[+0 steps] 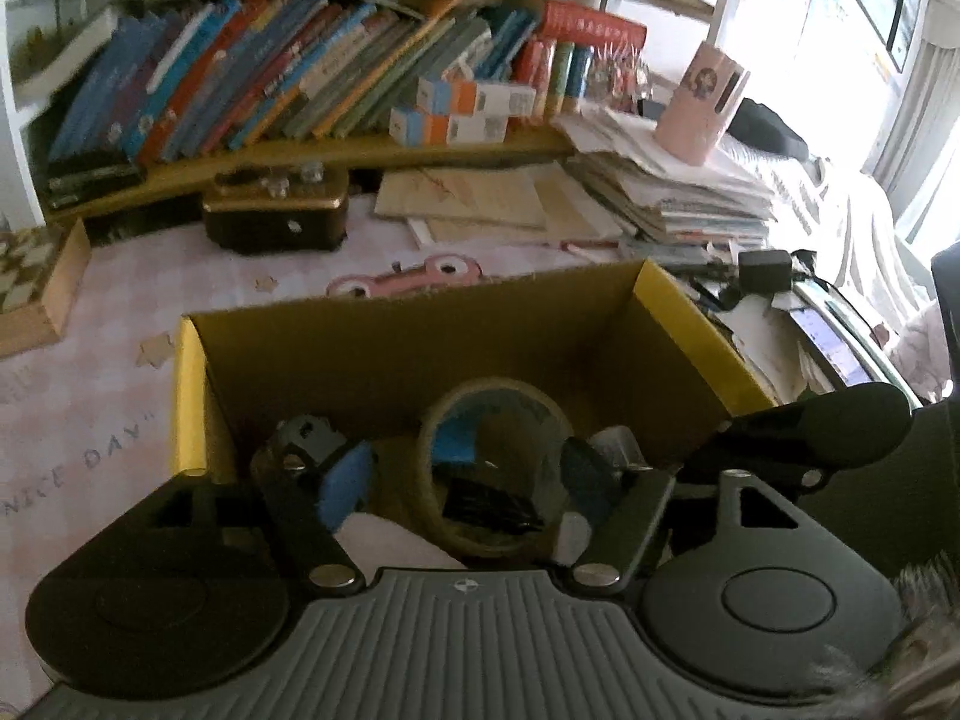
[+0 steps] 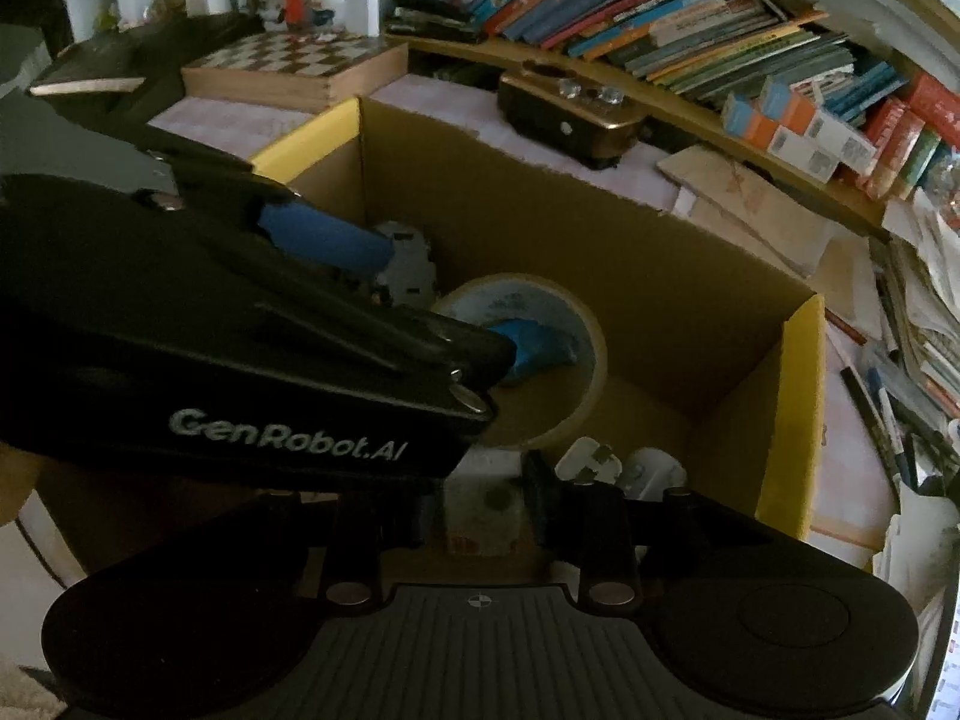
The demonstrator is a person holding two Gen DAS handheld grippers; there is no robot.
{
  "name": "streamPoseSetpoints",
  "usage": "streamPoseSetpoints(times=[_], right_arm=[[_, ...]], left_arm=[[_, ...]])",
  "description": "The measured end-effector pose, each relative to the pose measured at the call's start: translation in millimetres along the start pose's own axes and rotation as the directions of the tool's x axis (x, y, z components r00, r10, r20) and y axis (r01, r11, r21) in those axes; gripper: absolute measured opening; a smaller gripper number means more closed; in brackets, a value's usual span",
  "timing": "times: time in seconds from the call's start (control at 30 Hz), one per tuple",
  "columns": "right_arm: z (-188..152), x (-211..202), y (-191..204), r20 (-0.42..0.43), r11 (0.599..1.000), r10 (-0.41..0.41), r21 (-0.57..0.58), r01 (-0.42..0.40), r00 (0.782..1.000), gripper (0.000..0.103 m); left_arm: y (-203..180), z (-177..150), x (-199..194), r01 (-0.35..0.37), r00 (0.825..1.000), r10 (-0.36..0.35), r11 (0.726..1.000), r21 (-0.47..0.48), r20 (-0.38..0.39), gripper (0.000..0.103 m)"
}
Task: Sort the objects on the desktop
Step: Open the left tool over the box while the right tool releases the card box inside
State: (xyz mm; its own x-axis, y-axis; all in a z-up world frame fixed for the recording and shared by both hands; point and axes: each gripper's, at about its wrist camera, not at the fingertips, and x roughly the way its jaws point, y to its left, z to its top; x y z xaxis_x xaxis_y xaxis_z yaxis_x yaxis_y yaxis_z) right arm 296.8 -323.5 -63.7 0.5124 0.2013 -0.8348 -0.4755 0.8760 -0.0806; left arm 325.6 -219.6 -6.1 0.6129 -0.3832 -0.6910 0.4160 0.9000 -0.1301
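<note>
An open cardboard box [image 1: 191, 396] with yellow flaps sits on the pink desk mat, and both grippers reach down into it. A tan tape roll [image 1: 432, 480] lies on the box floor between the blue pads [image 1: 345, 486] of my left gripper [image 1: 468, 483]. The jaws stand wider than the roll and are open. In the right wrist view the left gripper [image 2: 480, 306] crosses in front of the tape roll [image 2: 576, 312]. My right gripper [image 2: 480, 504] is low at the near wall of the box [image 2: 792, 408], open, with a pale item [image 2: 486, 507] in the dark between its fingers. White plugs [image 2: 591, 459] lie beside it.
Slanted books [image 1: 270, 78] fill the shelf behind. A gold and black case [image 1: 276, 210], a chessboard [image 1: 36, 282], loose papers [image 1: 690, 192] with a pink pen holder [image 1: 699, 108] on top, and cables [image 1: 765, 270] surround the box. Pens [image 2: 888, 414] lie to its right.
</note>
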Motion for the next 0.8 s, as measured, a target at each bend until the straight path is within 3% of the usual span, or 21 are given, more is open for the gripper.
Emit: streamPoseSetpoints(times=[0.1,0.23,0.33,0.57,0.63,0.8], right_arm=[[0,-7,-1,0.042,1.0,-0.016,0.017,0.016,0.999,0.061],[-2,-23,-4,0.105,0.998,-0.045,0.052,0.039,0.993,0.065],[-3,-40,-8,0.167,0.995,-0.066,0.09,0.052,0.984,0.068],[-20,-98,-11,0.321,0.971,-0.157,0.224,0.086,0.934,0.079],[-31,-113,-9,0.352,0.957,-0.195,0.272,0.1,0.916,0.085],[-58,-135,2,0.368,0.925,-0.271,0.356,0.135,0.889,0.086]], left_arm=[[-1,0,-11,-0.019,0.998,0.019,1.0,-0.005,0.053,0.086],[-3,1,-32,-0.01,0.994,0.014,0.999,-0.032,0.113,0.092],[-7,3,-56,-0.014,0.984,0.018,1.0,-0.023,0.179,0.102],[-6,-5,-128,-0.047,0.943,0.051,0.999,-0.02,0.33,0.103],[-3,-13,-142,-0.068,0.934,0.078,0.997,-0.04,0.348,0.103],[14,-41,-173,-0.121,0.923,0.147,0.988,-0.093,0.356,0.103]])
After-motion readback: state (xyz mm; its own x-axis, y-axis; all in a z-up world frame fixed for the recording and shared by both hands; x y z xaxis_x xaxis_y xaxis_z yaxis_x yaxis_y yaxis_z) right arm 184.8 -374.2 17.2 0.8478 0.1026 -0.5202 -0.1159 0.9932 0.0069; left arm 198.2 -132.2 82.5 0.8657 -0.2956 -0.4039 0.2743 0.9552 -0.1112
